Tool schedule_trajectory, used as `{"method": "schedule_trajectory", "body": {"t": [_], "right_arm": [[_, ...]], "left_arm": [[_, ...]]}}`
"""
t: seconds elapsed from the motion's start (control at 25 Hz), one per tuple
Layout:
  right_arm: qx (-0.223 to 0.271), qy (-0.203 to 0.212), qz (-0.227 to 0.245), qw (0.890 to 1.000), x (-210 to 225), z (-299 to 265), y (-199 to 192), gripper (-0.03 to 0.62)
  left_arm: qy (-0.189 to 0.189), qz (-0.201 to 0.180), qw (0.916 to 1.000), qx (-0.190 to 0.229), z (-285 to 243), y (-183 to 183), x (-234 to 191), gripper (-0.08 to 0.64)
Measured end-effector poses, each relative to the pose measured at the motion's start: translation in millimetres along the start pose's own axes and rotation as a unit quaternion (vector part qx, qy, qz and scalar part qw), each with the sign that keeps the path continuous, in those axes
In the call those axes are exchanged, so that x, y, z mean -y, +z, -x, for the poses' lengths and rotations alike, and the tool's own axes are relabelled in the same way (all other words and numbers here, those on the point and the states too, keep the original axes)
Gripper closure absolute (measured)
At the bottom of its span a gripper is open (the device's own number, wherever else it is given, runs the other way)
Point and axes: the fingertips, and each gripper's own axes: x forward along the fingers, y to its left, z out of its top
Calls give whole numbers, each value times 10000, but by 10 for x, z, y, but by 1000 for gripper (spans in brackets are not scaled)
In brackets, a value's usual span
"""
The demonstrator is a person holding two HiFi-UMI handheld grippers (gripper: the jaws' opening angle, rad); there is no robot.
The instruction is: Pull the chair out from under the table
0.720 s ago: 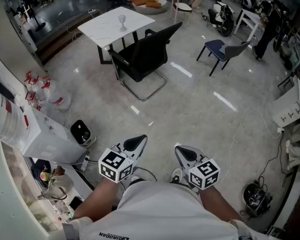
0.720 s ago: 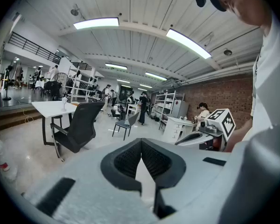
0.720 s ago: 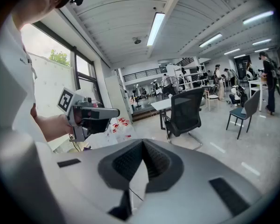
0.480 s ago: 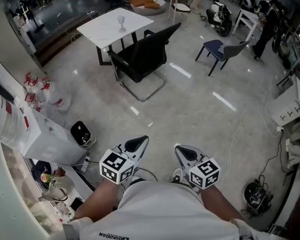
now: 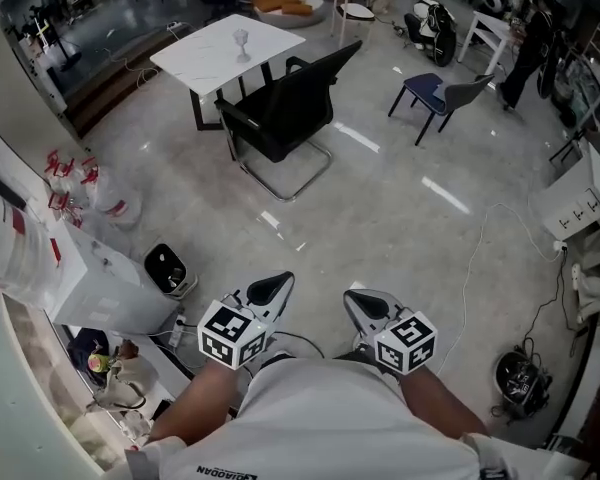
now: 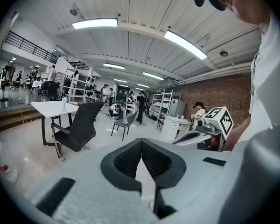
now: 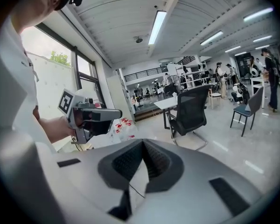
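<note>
Nearest to me, at the bottom of the head view, the left gripper and the right gripper sit side by side just above my lap, noses aimed up the frame. Both have their fingers pressed together with nothing between them. Each gripper's own view shows the dark pads meeting in a closed seam.

Compared with the moment before, very little differs. The left gripper holds its place, the right one has edged slightly toward the frame's left, and the whole picture has drifted a little. The jaws were together then and they are together now.

Further up, the grey floor lies between me and the job. A small black bin stands at left of centre and a white cable trails down the right.

The black chair stands in the upper middle, its back toward me. Its front is pushed in against the white table, which carries a stemmed glass. Chair and table keep the same relation as before, so the chair has not moved out at all. A blue chair stands apart at upper right.

I read this as the task not yet begun. Both grippers are well apart from the chair. I have to close that gap and open a jaw before I can take hold of the backrest.
</note>
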Motion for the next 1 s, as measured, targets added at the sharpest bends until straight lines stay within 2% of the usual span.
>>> {"method": "schedule_trajectory", "body": {"t": [0.28,0.52,0.72,0.84,1.0], "right_arm": [[-116,-295,-87,9995,97,-84,-67,586],[-71,-376,-231,9990,580,-192,42,586],[-214,15,-319,9993,1196,-447,246,586],[-116,237,-123,9996,1640,-558,594,586],[84,236,117,9996,2333,-612,1097,586]], "left_arm": [[-149,192,9996,-152,7,-218,-133,551],[-140,191,9996,-131,-413,-102,-283,551],[68,151,9997,-172,-1070,182,-483,551],[181,31,9998,-54,-1530,520,-606,551],[308,-80,9993,198,-2152,1038,-718,551]]}}
